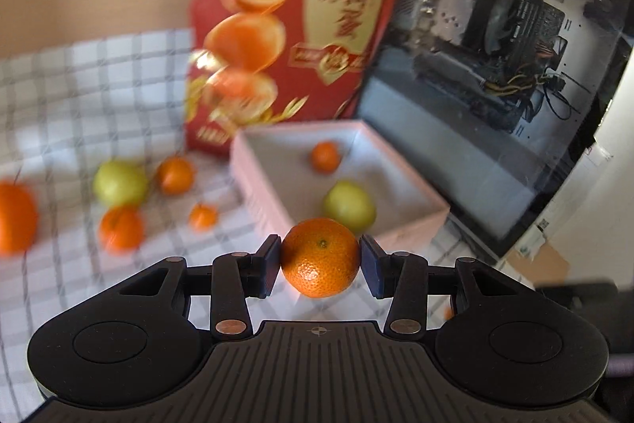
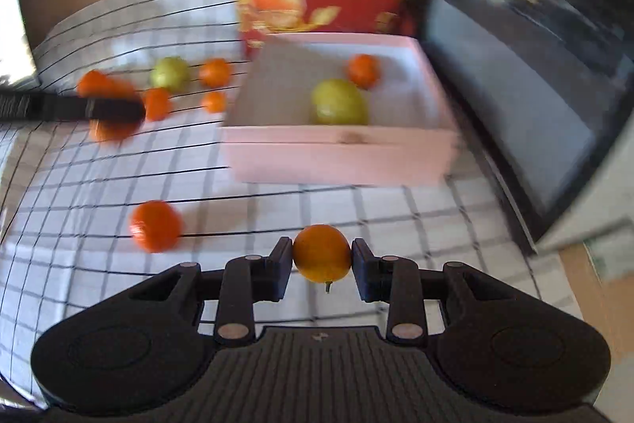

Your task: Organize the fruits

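My left gripper (image 1: 320, 260) is shut on a mandarin (image 1: 320, 256) and holds it above the checked cloth, just in front of the pale pink box (image 1: 253, 161). My right gripper (image 2: 321, 260) is shut on a small orange (image 2: 321, 252) with a stem, held above the cloth short of the same box (image 2: 337, 161). Inside the box lie a green fruit (image 1: 348, 207) and a small mandarin (image 1: 325, 156); both show in the right wrist view too, green fruit (image 2: 338, 102) and mandarin (image 2: 362, 70). The left gripper's dark finger (image 2: 79, 108) shows at the left of the right wrist view.
Loose fruit lies on the cloth left of the box: a green fruit (image 1: 119, 183) and several mandarins (image 1: 121, 226). Another mandarin (image 2: 155, 224) lies nearer. A red snack bag (image 1: 293, 26) stands behind the box. A glass-sided computer case (image 1: 495, 86) stands at the right.
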`<control>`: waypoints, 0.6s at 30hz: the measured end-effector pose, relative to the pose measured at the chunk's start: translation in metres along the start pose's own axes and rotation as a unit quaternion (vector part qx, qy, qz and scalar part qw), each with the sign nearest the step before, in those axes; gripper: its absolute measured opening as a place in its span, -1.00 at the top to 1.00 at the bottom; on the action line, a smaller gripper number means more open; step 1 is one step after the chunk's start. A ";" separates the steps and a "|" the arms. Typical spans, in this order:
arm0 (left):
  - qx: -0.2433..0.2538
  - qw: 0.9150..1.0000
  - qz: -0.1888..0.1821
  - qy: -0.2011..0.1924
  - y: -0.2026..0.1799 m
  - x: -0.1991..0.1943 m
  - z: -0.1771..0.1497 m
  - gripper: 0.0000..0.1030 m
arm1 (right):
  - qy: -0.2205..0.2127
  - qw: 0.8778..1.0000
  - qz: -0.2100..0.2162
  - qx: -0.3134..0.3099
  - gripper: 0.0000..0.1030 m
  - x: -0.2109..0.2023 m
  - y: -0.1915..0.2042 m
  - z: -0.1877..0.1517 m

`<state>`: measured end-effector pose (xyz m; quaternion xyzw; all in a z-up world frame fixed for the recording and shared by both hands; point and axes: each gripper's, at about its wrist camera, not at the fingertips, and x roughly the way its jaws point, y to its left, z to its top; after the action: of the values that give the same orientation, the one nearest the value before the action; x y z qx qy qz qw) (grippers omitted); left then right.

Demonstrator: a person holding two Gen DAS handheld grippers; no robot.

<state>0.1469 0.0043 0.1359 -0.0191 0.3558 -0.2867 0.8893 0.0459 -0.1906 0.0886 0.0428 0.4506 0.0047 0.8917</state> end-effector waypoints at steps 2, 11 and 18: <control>-0.005 1.000 -0.015 0.004 -0.007 0.018 0.015 0.06 | -0.005 1.000 -0.008 0.018 0.38 -0.004 -0.012 -0.005; -0.039 0.999 -0.023 0.006 -0.015 0.061 0.040 0.07 | -0.017 0.998 -0.017 0.063 0.38 -0.015 -0.036 -0.020; -0.044 0.998 -0.016 -0.031 -0.006 0.036 0.028 0.06 | -0.011 0.998 -0.012 0.066 0.38 -0.008 -0.043 -0.020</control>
<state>0.1826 -0.0243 0.1362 -0.0729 0.3397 -0.2842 0.8936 0.0239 -0.2323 0.0797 0.0960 0.4407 -0.0362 0.8918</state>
